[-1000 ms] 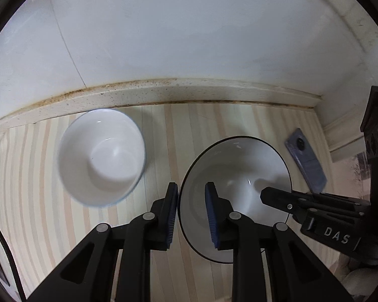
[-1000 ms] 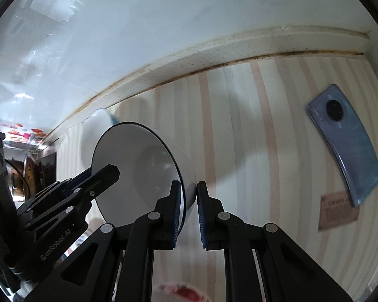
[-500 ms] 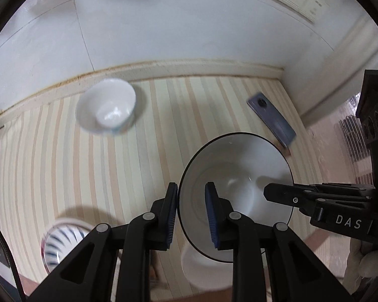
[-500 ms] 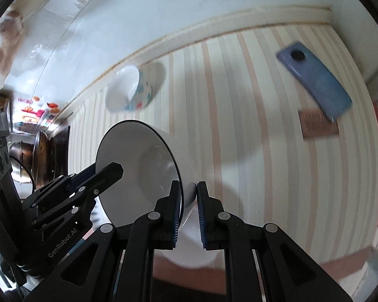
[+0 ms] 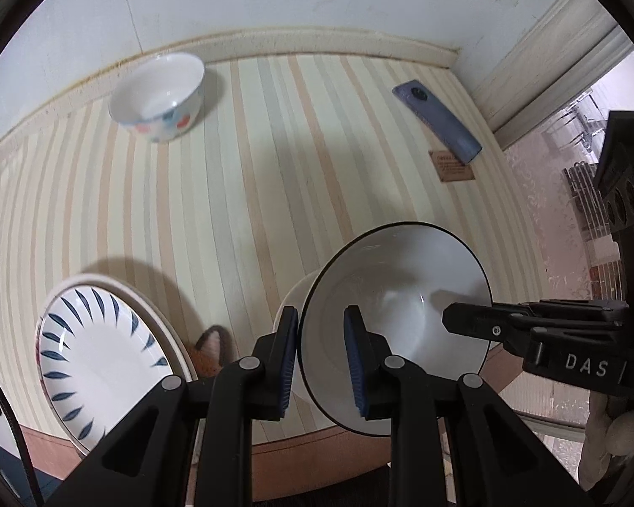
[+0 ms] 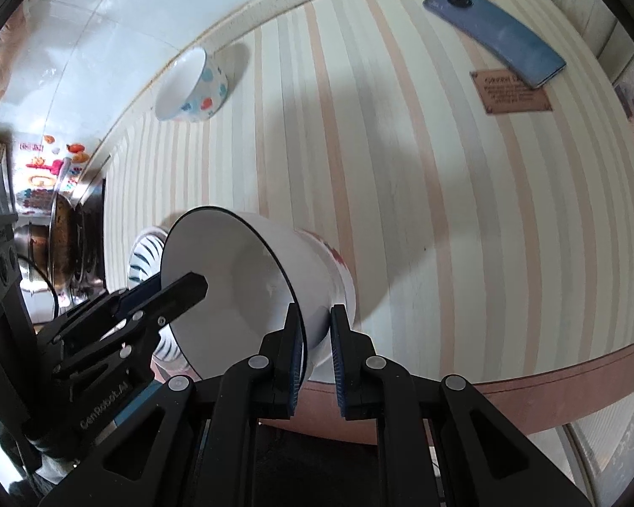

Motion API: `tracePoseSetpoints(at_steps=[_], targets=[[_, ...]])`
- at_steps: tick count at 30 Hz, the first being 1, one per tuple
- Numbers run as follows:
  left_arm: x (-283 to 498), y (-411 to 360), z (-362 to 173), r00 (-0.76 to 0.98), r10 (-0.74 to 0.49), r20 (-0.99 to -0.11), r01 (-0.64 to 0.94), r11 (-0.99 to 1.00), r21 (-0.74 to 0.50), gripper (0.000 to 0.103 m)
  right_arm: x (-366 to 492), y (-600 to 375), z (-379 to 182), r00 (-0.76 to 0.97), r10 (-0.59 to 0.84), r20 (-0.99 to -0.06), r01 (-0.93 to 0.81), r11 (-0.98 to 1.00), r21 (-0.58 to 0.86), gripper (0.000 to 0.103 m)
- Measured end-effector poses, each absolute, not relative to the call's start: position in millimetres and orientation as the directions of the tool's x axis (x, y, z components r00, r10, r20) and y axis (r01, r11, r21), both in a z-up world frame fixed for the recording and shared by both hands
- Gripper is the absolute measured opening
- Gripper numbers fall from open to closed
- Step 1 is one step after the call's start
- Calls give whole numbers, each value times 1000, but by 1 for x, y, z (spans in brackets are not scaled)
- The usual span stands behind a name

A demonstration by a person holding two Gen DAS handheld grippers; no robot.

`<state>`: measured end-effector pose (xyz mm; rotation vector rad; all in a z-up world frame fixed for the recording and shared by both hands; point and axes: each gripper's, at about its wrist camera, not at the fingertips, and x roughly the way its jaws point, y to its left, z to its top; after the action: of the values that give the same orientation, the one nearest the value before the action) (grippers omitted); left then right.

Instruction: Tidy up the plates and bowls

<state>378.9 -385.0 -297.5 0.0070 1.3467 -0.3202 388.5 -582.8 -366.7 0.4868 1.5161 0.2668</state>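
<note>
A white bowl with a thin black rim [image 5: 401, 300] hangs tilted over the table's front edge, held by both grippers. My left gripper [image 5: 319, 329] is shut on its near rim. My right gripper [image 6: 317, 325] is shut on the bowl's wall [image 6: 249, 279] from the other side. Under the bowl lies another white dish [image 5: 289, 310], mostly hidden. A polka-dot bowl [image 5: 158, 97] stands far back by the wall. At the front left, a white plate with blue leaf marks [image 5: 93, 363] rests on a cream plate.
A blue phone [image 5: 437, 120] and a brown card [image 5: 452, 164] lie at the back right of the striped table [image 5: 253, 194]. A small orange-brown item [image 5: 211, 350] sits between plate and bowl. Pots [image 6: 63, 245] stand off the table's left end.
Both grippers have carried the black-rimmed bowl back from the wall toward the table's front edge. The polka-dot bowl is now far off, and the plates have come into view.
</note>
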Motion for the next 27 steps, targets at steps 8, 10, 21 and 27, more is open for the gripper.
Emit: tracePoseSetpoints(at_steps=[8,10,21,27], targets=[[377,-384,-317,152,-186,-971,230,962,-148,20,393,-572,-390,-9,453,-891,119,886,449,14],[378,-383,-322,145,-174,-974,230,963,-138,20,397,-568,-393,-21,446,-895,109,891,441,14],[381,-382,-337,125,-154,-980,227,966,-123,20,404,-556,-403,-60,402,-914,75,914,398,14],[383,-383,-342,120,-144,-982,227,967,-114,20,408,-556,-403,-68,401,-914,75,915,396,15]])
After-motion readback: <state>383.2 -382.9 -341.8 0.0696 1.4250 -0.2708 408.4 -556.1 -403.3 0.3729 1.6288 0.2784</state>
